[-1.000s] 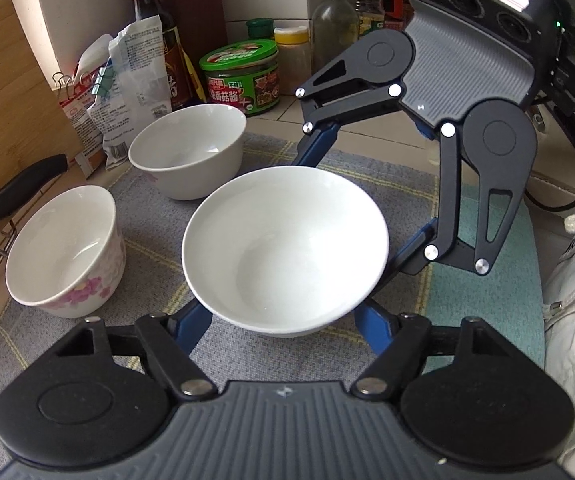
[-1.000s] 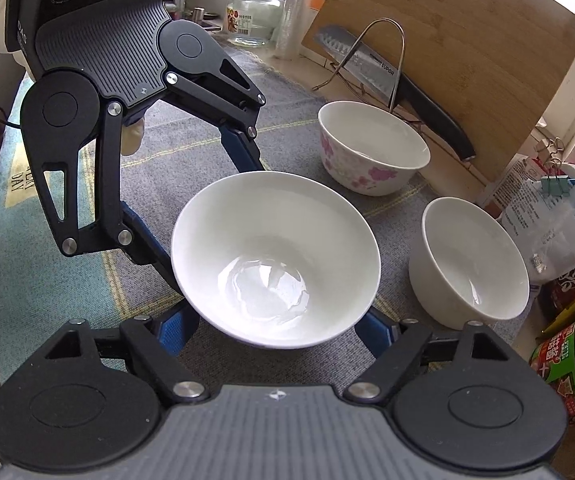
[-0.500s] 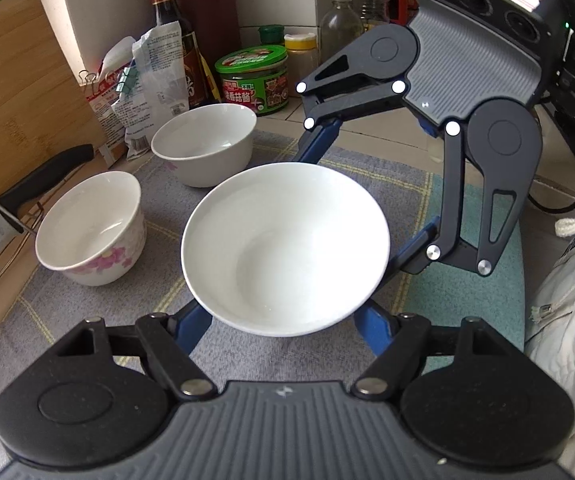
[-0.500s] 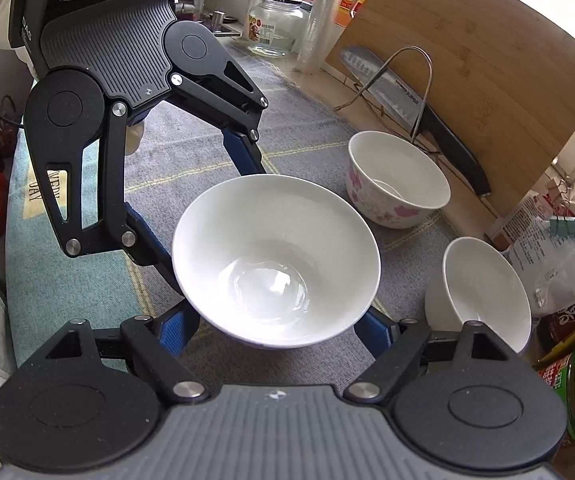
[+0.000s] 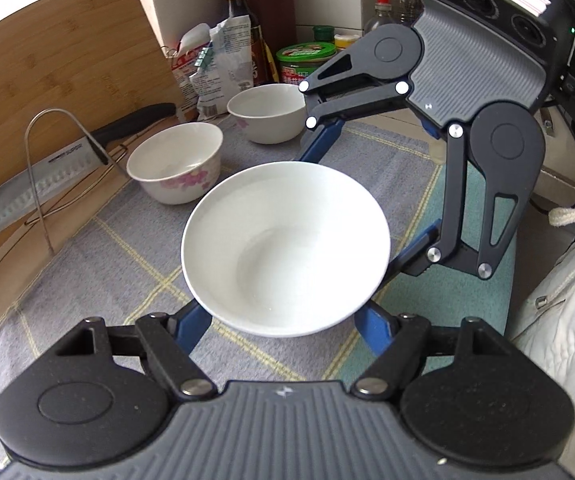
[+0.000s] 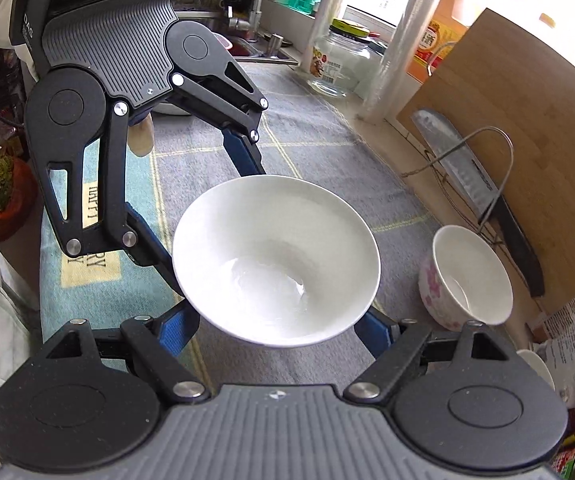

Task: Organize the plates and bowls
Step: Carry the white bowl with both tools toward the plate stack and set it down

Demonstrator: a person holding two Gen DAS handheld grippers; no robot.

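Note:
A wide plain white bowl (image 5: 287,248) (image 6: 275,256) hangs above the grey checked mat (image 5: 99,264). Both grippers grasp it from opposite sides. My left gripper (image 5: 285,316) is shut on it, one blue finger against each side of its near wall. My right gripper (image 6: 277,322) is shut on the same bowl and shows across the rim in the left wrist view (image 5: 359,200). The left gripper (image 6: 201,206) faces me in the right wrist view. A pink-flowered bowl (image 5: 175,168) (image 6: 463,280) and a smaller white bowl (image 5: 267,112) stand on the mat further back.
A wooden cutting board (image 5: 47,80) leans at the mat's edge with a cleaver (image 5: 39,188) in a wire rack. Bottles, a green-lidded jar (image 5: 305,62) and a snack bag (image 5: 215,72) crowd the far corner. A glass jar (image 6: 339,64) stands near the sink; a person's white clothing (image 5: 567,312) is close by.
Both grippers have carried the wide bowl along the mat and a little upward, away from the two smaller bowls, which now look farther off. The grip on the bowl is unchanged.

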